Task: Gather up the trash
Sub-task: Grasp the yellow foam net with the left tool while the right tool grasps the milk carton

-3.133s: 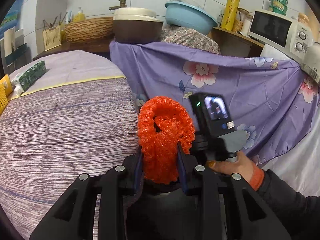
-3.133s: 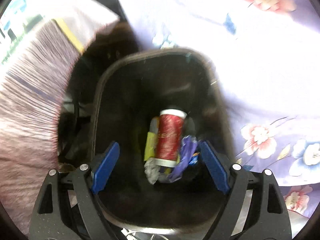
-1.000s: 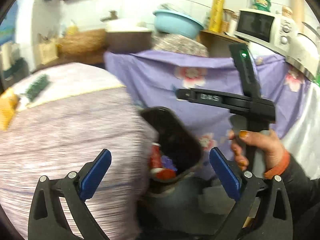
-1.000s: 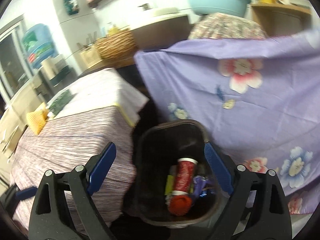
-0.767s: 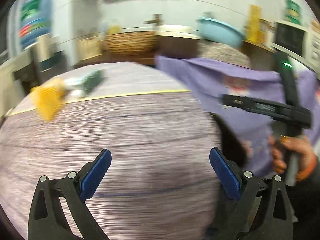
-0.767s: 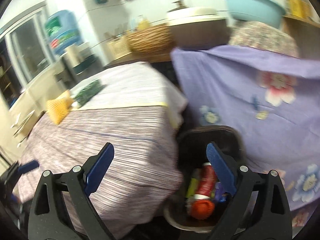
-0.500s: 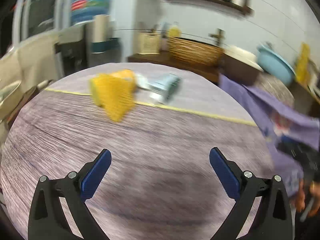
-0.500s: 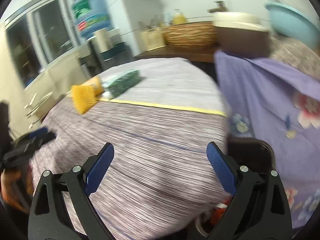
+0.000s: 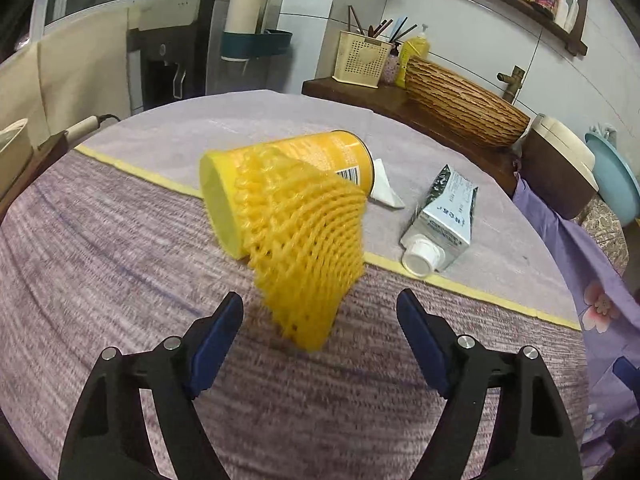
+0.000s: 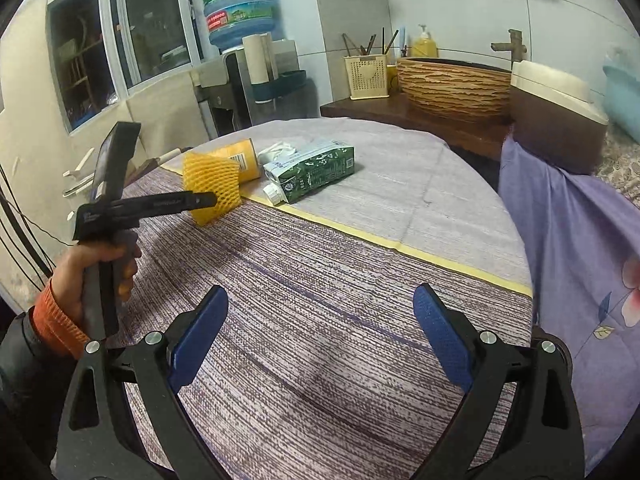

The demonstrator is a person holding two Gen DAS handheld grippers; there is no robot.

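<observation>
Your left gripper (image 9: 320, 322) is closing, its jaws apart and the pads clear of the yellow foam net (image 9: 308, 248) just ahead. The net leans on a toppled yellow can (image 9: 296, 160) toward the table's (image 9: 120, 264) far edge — milk carton (image 9: 442, 216) beside. Your right gripper (image 10: 320, 332) stands wide, empty.
</observation>
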